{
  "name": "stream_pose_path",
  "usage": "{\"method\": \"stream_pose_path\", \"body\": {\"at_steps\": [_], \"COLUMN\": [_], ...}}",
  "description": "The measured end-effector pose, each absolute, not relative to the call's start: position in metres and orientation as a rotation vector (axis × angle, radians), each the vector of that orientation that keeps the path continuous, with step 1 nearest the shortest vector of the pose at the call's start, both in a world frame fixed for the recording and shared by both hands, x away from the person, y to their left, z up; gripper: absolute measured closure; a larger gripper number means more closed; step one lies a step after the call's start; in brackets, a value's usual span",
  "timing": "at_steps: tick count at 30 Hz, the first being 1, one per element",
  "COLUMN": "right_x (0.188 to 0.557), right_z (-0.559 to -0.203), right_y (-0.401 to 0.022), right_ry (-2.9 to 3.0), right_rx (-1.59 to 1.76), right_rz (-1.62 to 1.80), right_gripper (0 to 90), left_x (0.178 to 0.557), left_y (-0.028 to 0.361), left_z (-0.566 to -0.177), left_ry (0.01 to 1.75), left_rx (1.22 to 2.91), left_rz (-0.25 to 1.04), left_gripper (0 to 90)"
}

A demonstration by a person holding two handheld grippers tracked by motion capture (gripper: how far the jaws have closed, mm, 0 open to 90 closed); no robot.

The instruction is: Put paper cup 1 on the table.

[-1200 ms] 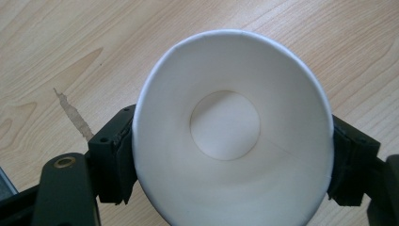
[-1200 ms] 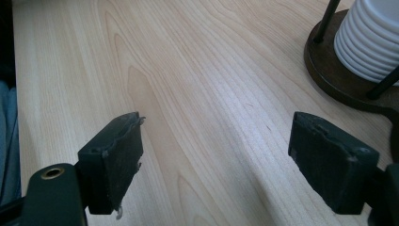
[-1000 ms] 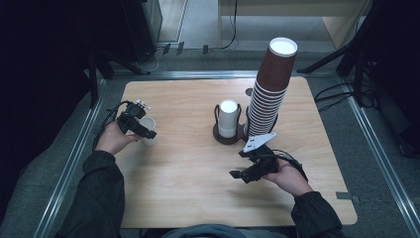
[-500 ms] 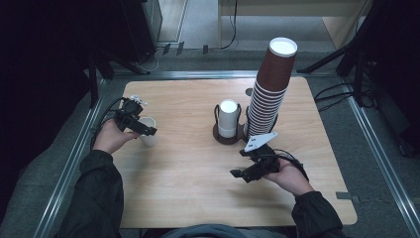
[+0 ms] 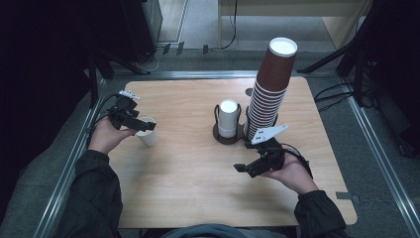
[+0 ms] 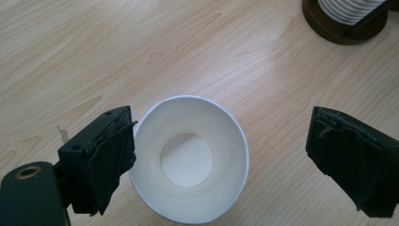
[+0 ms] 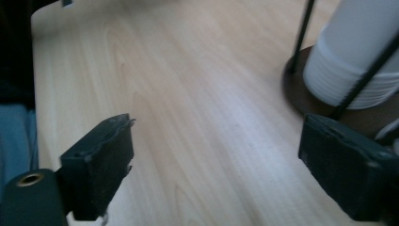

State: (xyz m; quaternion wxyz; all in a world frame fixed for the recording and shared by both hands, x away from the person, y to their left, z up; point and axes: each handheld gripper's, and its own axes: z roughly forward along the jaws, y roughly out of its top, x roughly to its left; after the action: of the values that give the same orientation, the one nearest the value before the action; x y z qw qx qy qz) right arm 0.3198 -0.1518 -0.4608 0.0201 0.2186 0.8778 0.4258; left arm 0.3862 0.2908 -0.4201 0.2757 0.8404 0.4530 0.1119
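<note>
A white paper cup stands upright on the wooden table at the left, its mouth open to the top. My left gripper hovers over it. Its jaws have just been opening and stand open: the left pad lies by the rim, the right pad well clear. My right gripper is low over the table near the front right. Its jaws have just been opening too, and nothing is between them.
A round brown holder with a stack of white cups stands mid-table. A tall, leaning stack of brown cups rises right behind my right hand. Metal rails border the table; cables lie beyond.
My left gripper has lifted and drawn back to the left from the white cup, which stays standing on the table. The right hand has kept its place.
</note>
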Motion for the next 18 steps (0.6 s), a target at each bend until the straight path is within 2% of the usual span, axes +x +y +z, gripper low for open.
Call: {"method": "stream_pose_path", "body": {"at_steps": [2, 7, 10, 13, 15, 18], "right_x": [0.319, 0.319, 0.319, 0.320, 0.319, 0.319], "right_z": [-0.454, -0.451, -0.448, -0.446, -0.444, -0.439], "right_y": [-0.155, -0.162, -0.166, -0.169, -0.171, -0.176], "right_ry": [2.693, 2.683, 2.676, 2.669, 2.670, 2.655], "right_rx": [0.661, 0.688, 0.711, 0.730, 0.731, 0.730], "right_rz": [1.327, 1.311, 1.321, 1.345, 1.342, 1.344], "right_gripper": [16.1, 16.9, 16.9, 17.2, 18.7, 21.3], "left_x": [0.384, 0.379, 0.374, 0.372, 0.370, 0.368], "left_y": [0.288, 0.278, 0.269, 0.262, 0.257, 0.252], "left_z": [-0.419, -0.414, -0.411, -0.410, -0.410, -0.409], "left_ry": [1.196, 1.153, 1.095, 1.072, 1.056, 1.031], "left_rx": [2.263, 2.270, 2.283, 2.293, 2.300, 2.289], "left_rz": [0.303, 0.288, 0.314, 0.294, 0.285, 0.242], "left_gripper": [13.1, 14.6, 24.8, 25.6, 30.5, 30.7]}}
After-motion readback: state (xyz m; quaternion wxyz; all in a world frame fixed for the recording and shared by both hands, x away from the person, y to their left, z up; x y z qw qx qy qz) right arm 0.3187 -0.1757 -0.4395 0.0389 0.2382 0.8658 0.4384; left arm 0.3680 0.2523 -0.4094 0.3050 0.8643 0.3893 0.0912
